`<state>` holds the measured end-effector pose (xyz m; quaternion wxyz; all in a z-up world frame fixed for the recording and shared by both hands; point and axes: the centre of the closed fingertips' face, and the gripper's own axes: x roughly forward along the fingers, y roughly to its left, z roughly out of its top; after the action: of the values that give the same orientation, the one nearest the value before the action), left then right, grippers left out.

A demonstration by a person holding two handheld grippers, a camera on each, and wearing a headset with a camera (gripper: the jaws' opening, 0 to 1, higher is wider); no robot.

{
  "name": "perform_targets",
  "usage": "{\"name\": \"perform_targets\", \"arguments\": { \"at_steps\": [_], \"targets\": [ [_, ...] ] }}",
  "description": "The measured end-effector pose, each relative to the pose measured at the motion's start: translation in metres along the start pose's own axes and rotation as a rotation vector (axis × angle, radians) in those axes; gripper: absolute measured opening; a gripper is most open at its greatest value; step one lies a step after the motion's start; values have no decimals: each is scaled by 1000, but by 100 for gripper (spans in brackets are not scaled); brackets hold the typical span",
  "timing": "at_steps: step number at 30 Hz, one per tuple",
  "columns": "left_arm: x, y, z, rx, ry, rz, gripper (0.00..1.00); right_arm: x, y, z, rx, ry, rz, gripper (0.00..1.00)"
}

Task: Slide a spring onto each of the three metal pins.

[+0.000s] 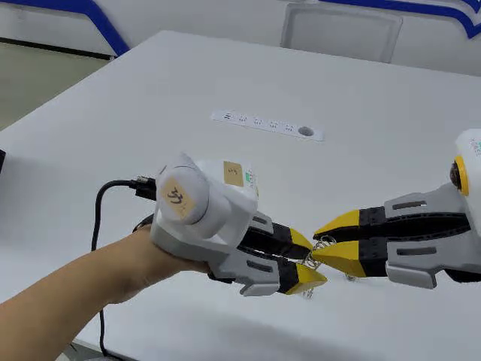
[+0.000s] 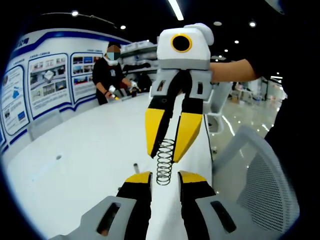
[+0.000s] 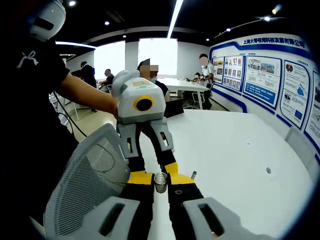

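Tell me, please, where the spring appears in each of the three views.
Head view: the spring sits right of centre, low in the picture.
Left gripper view: centre, just below the middle, seen lengthwise.
Right gripper view: low centre, seen end-on.
Shared landmark: the white table behind it.

The spring (image 2: 165, 161) between the jaws is bare metal wire, bright and glossy. The left gripper (image 1: 316, 261) and right gripper (image 1: 316, 246) have matt black-and-yellow plastic jaws on smooth grey-white plastic shells. Beneath the jaws the table (image 1: 225, 75) is smooth matt white. Beside the right jaws, a chair (image 3: 90, 170) has a grey mesh back.
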<state>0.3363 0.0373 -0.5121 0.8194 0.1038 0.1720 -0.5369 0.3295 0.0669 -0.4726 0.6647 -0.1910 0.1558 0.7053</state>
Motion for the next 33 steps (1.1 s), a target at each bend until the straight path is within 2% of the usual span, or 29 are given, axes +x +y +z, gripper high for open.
{"name": "perform_targets", "arguments": {
  "at_steps": [5,8,12,19,26,33],
  "targets": [
    [0,2,-4,-2,14,10,29,-5,-6,0,7,-4,-25,11],
    [-1,2,-5,-32,11,11,35,-10,-12,-1,17,-10,-45,11],
    [-3,4,-6,-39,10,19,35,-16,-19,-5,22,1,-72,11],
    [-8,13,-6,-49,9,44,46,-29,-45,-21,57,27,-168,11],
    [-19,34,-9,-65,6,109,63,-45,-74,-39,110,39,-273,11],
    [-26,42,-8,-83,-26,121,75,-49,-91,-63,163,56,-331,11]
  ]
}}
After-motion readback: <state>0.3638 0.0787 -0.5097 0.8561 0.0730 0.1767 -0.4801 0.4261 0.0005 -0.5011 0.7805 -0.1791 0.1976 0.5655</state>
